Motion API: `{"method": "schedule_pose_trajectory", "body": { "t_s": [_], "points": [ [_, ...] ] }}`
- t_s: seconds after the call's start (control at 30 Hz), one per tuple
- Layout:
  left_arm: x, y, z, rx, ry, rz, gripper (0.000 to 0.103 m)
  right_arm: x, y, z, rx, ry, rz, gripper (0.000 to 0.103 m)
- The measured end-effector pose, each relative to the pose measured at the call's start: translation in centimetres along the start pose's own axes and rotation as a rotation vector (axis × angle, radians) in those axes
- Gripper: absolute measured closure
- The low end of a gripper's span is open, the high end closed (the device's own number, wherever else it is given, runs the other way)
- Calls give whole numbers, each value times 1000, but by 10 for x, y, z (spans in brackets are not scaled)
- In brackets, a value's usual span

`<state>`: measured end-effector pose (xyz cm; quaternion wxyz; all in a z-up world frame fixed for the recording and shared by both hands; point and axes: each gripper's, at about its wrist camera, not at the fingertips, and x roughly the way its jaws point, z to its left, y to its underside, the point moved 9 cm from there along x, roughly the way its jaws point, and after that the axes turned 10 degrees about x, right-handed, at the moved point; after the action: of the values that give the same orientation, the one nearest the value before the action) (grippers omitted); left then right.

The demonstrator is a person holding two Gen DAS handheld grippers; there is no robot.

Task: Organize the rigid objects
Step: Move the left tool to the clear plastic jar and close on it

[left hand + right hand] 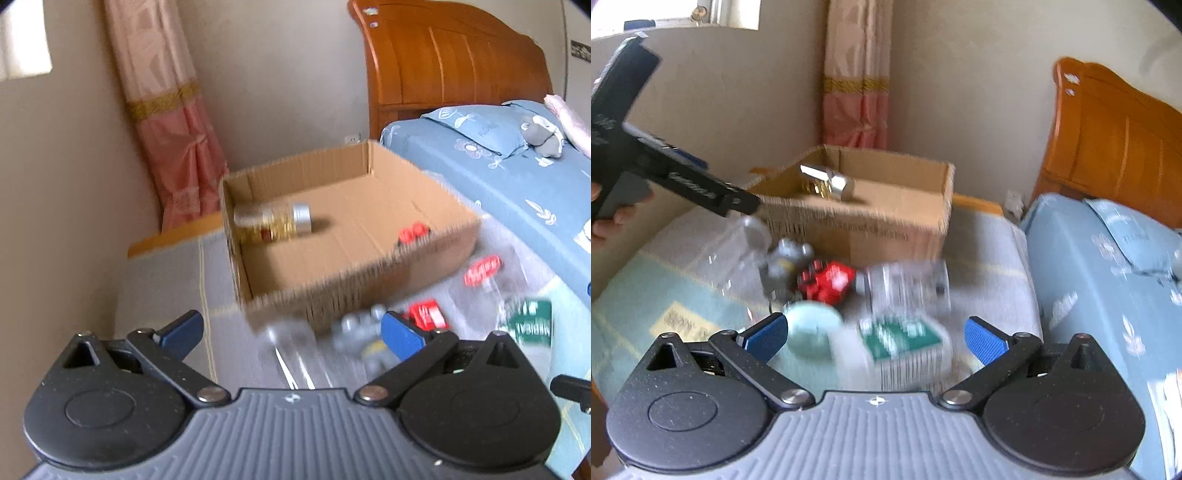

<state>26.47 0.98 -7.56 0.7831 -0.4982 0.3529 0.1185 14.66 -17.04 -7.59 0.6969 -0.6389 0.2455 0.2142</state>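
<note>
Right wrist view: the green box [905,338] lies on the desk [990,236] between the right tool's [875,338] wide-open, empty jaws, near the carton [857,221]. It looks light and stiff, likely best pinched across its flat sides. A bottle [273,223] already lies in the carton. The left tool [291,334] is also wide open and empty.

Beige wall [280,74], pink curtain [173,122], wooden headboard [450,62], blue bedding [517,177]
</note>
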Motion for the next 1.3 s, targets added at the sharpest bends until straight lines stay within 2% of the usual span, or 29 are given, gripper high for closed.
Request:
{"method": "schedule_pose_trajectory", "body": {
  "t_s": [0.2, 0.37, 0.67, 0.93, 1.2, 1.3],
  "points": [
    [-1, 31, -12, -42, -15, 15, 1, 12, 39, -24, 58, 63, 79, 0],
    [9, 44, -17, -66, -17, 34, 1, 31, 60, -45, 61, 122, 137, 0],
    [34, 60, -9, -96, -43, 91, 1, 46, 69, -51, 100, 62, 159, 0],
    [30, 83, 12, -147, -68, 123, 1, 47, 68, -52, 78, 32, 137, 0],
    [21, 105, 43, -178, -128, 150, 1, 48, 67, -53, 65, 19, 142, 0],
    [21, 110, 57, -200, -174, 165, 1, 49, 67, -53, 62, 18, 148, 0]
  ]
}}
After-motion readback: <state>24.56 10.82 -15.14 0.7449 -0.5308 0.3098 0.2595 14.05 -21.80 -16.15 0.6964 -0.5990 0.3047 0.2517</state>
